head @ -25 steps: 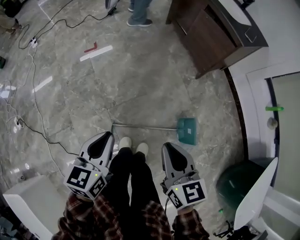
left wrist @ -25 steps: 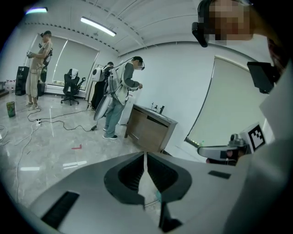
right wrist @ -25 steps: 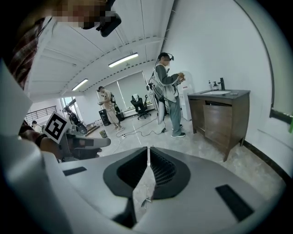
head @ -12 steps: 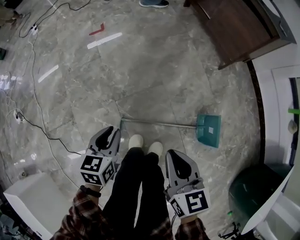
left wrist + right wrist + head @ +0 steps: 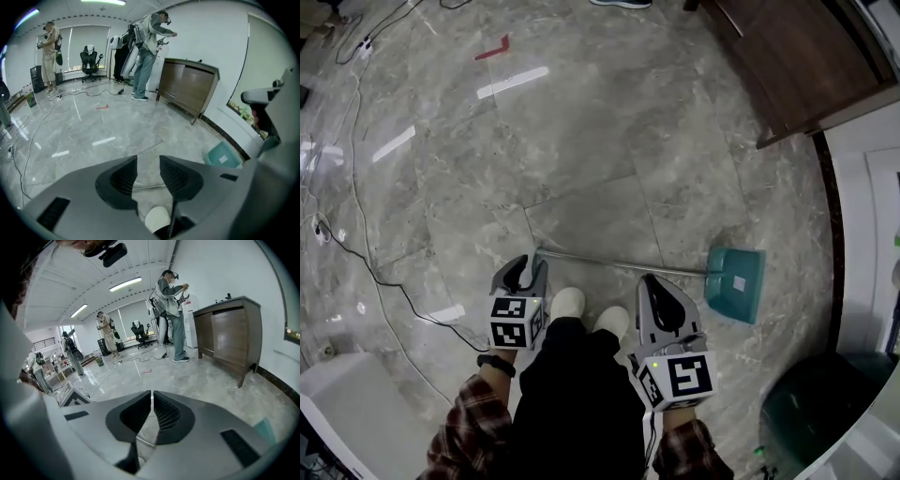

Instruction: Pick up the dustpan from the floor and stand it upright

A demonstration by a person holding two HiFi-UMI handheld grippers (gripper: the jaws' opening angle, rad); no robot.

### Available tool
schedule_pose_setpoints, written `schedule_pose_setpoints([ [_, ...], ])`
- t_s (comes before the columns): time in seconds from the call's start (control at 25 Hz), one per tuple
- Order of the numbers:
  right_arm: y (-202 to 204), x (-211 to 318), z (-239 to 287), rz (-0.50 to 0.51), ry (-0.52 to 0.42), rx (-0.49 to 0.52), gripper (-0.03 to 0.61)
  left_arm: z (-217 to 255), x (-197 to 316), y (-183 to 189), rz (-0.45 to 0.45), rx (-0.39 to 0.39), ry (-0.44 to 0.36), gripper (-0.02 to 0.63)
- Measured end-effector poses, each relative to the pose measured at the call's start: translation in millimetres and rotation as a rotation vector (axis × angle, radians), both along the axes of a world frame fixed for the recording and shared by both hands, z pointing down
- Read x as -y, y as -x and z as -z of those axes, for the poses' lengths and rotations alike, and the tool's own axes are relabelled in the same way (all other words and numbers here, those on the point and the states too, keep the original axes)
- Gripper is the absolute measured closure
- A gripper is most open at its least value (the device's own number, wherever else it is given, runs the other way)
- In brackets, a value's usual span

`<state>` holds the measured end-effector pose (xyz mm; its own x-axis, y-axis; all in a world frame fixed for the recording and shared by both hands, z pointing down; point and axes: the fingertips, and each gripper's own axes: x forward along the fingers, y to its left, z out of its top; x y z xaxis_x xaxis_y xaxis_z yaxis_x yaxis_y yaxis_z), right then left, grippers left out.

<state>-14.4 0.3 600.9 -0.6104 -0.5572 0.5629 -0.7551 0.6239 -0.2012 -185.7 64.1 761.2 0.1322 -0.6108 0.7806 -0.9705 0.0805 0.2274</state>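
Teal dustpan lies flat w/ handle by my feet, so L gripper jaws have just been opening, empty, near its end. R gripper closed, empty.

Grey marble floor, glossy, with pale veining and faint darker mottling. The dustpan has a teal pan with a small white label and a silver metal handle. A red L-shaped mark and a white strip stand out against the grey. The left tongs and right tongs have light grey shells with black ribbed inner pads. Their marker cubes bear black squares on white. The person's sleeves are plaid in red and dark tones. The wristband and trousers are black, the shoes off-white. The cabinet is dark brown wood; the bin is dark green.
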Motion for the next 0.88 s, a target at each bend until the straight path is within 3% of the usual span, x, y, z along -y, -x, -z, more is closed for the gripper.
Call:
schedule_pose_setpoints([
  [0.24,27.8,2.9,-68.3,0.111,-0.019,0.016,0.566,-105.5,-13.7,7.4,0.035,0.031,0.09,0.48],
  [0.6,47.0,-5.7,-138.4,0.21,0.025,0.1,0.566,-240.2,-49.2,27.2,0.075,0.051,0.237,0.48],
  [0.88,63.8,-11.6,-157.3,0.256,0.036,0.17,0.566,-301.5,-65.0,38.4,0.077,0.053,0.296,0.48],
])
